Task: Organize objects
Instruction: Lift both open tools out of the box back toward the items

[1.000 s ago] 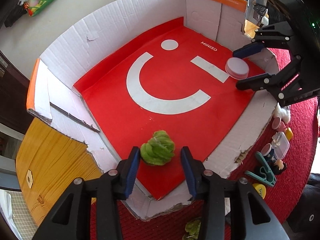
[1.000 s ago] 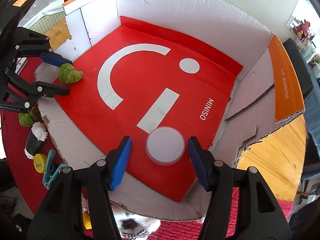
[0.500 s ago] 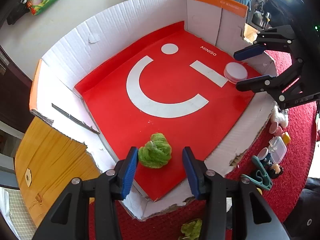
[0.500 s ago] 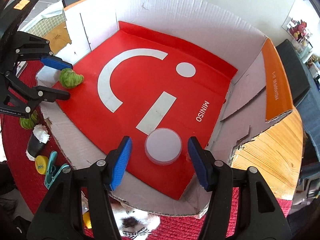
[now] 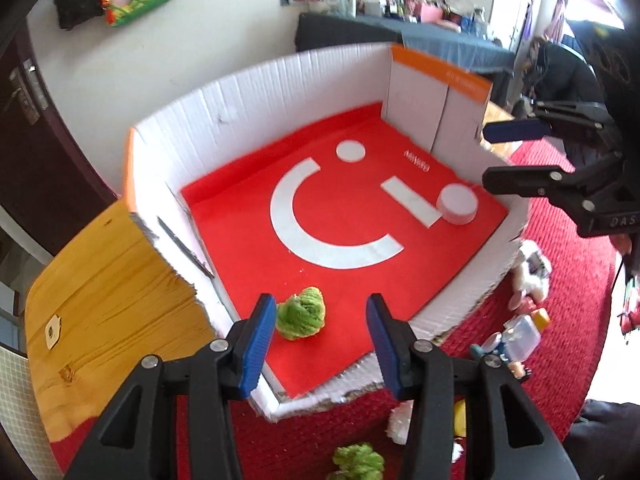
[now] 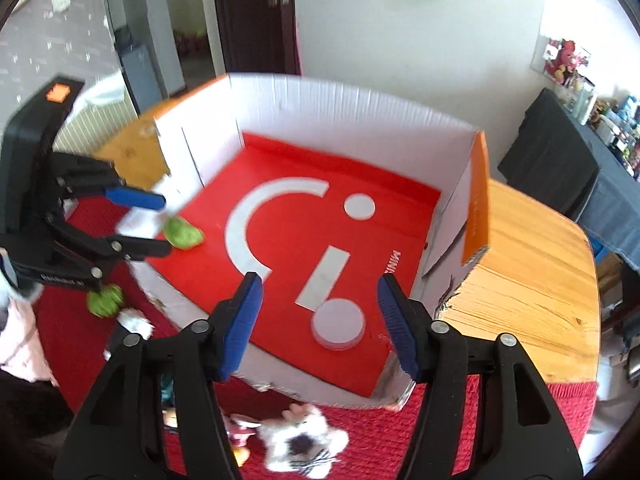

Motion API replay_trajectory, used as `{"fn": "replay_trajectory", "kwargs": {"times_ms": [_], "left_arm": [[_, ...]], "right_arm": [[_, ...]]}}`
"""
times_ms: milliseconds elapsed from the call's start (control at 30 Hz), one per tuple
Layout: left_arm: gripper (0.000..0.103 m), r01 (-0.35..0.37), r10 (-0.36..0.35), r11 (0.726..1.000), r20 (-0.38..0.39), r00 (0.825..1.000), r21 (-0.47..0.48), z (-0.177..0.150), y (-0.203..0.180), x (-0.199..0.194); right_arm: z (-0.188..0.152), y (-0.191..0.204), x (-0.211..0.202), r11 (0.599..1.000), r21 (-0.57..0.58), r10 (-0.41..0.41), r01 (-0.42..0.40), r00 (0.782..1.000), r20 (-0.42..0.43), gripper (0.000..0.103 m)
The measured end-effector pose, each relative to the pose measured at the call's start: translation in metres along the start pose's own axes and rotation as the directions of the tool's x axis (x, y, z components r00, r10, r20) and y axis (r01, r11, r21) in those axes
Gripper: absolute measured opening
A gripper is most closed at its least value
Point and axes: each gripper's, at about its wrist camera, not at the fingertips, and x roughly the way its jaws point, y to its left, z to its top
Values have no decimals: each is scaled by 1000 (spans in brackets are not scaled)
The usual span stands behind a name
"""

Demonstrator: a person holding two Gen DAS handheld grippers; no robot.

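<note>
**A:** If going by how things lie right now, no grasp anywhere. Checked the left tool (image 5: 320, 308): slack, jaws apart, pinching nothing. Hangs right over the green yarn ball (image 5: 301, 313), which lies on the red floor in the near corner of the cardboard box (image 5: 248, 96). One blue pad just beside the ball, maybe brushing it, can't tell. Same deal for the right tool (image 6: 320, 286): released, caught with jaws just now opening wider, nothing pressed between them. Hovers above the white round tub (image 6: 338, 323), flat on the box floor close to the low front wall.

**B:** So both placed and let go. Worried about the pull-out then?

**A:** Yep. Could snag yarn fibres on that ribbed pad and drag the ball back over the torn low edge onto the red mat (image 5: 560, 280). Looks fluffy and light, so probably rolls at a nudge. Better to lift straight up before swinging away.

**B:** And on the tub side?

**A:** Less risky, looks squat and stable. Could get clipped by a jaw on the way out though, and shoved into the wall. Also plenty left outside the box: a second green yarn ball (image 5: 358, 462), a white plush toy (image 6: 300, 436), small bits on the mat. Easy to bump the neighbours when going for one, packed that tight on the worktop (image 5: 100, 280).
</note>
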Motion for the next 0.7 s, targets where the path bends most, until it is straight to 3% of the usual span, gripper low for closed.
{"fn": "replay_trajectory", "kwargs": {"times_ms": [200, 267, 367, 533, 700], "left_arm": [[49, -9, 15, 998, 110, 994, -61, -15, -12, -26], [50, -23, 34, 997, 152, 988, -74, -27, -16, -46], [58, -28, 50, 994, 203, 978, -109, -45, -22, -63], [58, -31, 80, 981, 251, 965, -191, -70, -26, -78], [74, -54, 134, 963, 291, 948, -265, -86, -32, -84]], "right_arm": [[-14, 17, -31, 999, 44, -4, -2, 993, 119, 64], [-23, 23, -41, 998, 56, -12, 3, 988, 154, 74], [-38, 31, -56, 997, 71, -36, 22, 978, 204, 76], [-61, 41, -80, 990, 127, -88, 55, 957, 277, 87], [-80, 50, -81, 979, 174, -154, 103, 937, 314, 95]]}}
